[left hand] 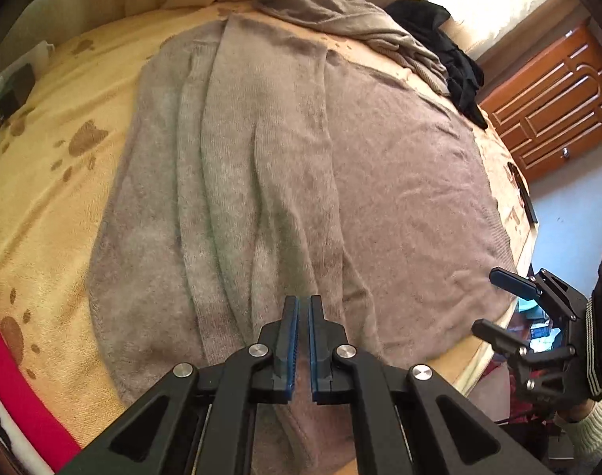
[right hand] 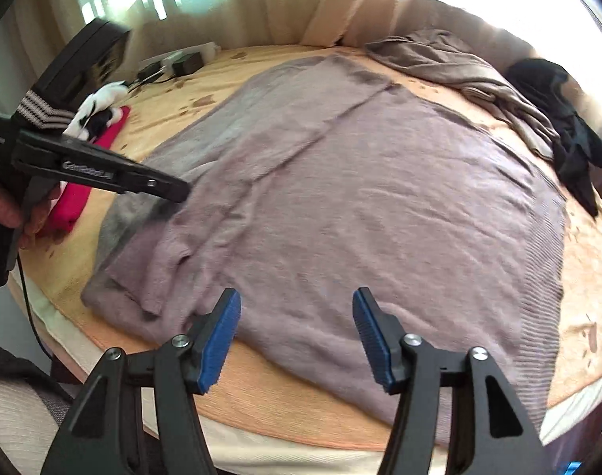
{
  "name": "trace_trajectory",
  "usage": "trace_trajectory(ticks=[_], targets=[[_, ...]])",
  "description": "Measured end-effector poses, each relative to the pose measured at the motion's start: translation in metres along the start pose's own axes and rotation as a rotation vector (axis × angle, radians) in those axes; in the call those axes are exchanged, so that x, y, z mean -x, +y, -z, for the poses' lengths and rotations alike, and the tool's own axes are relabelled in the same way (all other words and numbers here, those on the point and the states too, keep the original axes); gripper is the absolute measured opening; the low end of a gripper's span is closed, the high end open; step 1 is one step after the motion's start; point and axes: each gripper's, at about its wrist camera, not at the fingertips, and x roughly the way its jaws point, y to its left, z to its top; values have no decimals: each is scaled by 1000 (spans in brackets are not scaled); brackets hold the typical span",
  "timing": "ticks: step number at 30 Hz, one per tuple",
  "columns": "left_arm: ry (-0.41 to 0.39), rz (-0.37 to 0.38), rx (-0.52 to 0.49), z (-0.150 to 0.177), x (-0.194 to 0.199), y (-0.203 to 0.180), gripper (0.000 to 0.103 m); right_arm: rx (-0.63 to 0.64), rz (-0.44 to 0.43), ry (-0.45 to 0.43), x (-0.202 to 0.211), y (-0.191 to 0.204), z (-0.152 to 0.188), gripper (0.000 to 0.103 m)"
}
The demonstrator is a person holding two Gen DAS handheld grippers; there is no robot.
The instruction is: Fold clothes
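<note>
A large grey-mauve knit sweater (left hand: 301,182) lies spread on the bed, with a sleeve folded lengthwise over its middle; it also shows in the right wrist view (right hand: 360,198). My left gripper (left hand: 304,308) hovers over the sweater's near end, its blue pads almost together with a thin gap and nothing between them. In the right wrist view it (right hand: 174,192) sits low over the sweater's left side. My right gripper (right hand: 297,308) is open and empty above the sweater's near hem; it also appears in the left wrist view (left hand: 495,301) past the bed edge.
The bed has a yellow-orange cover (left hand: 44,198) with brown prints. A crumpled beige garment (right hand: 459,67) and a black garment (right hand: 562,118) lie at the far side. A red and white cloth (right hand: 83,182) and a power strip (right hand: 178,63) lie left. A wooden door (left hand: 550,99) stands beyond.
</note>
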Motion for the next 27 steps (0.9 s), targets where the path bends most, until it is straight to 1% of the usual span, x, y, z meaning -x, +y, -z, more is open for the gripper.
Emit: trace_trajectory(ticks=[2,5,9,13,14,17,21,24,27], targets=[[-27,5,11,-12,8,-3,5,-71,10,-12,14,-39,0,69],[-47,-37,35,-32,10,-9,5,-117,16,-36,36,-88,1,70],[-66,-83,81,-58,10,-15,5,-118,-7,-73,58,-145,-9,72],[-106,-78,130,-87,13,-17,5,-51,-27,-115,70,-181,-33,77],[-114,-75,145,-94,15,-16,5,-35,-36,-125,72,-187,-42,79],[-135,-54,178,-112,26,-10,5,6,-111,-146,71,-191,-74,80],[-167,-73,126,-147,41,3,5,77,-213,-163,62,-188,-120,80],[-176,-56,89,-178,42,25,5,163,-225,-164,44,-172,-153,80],[-164,-74,31,-204,34,46,5,199,-250,-142,17,-157,-186,80]])
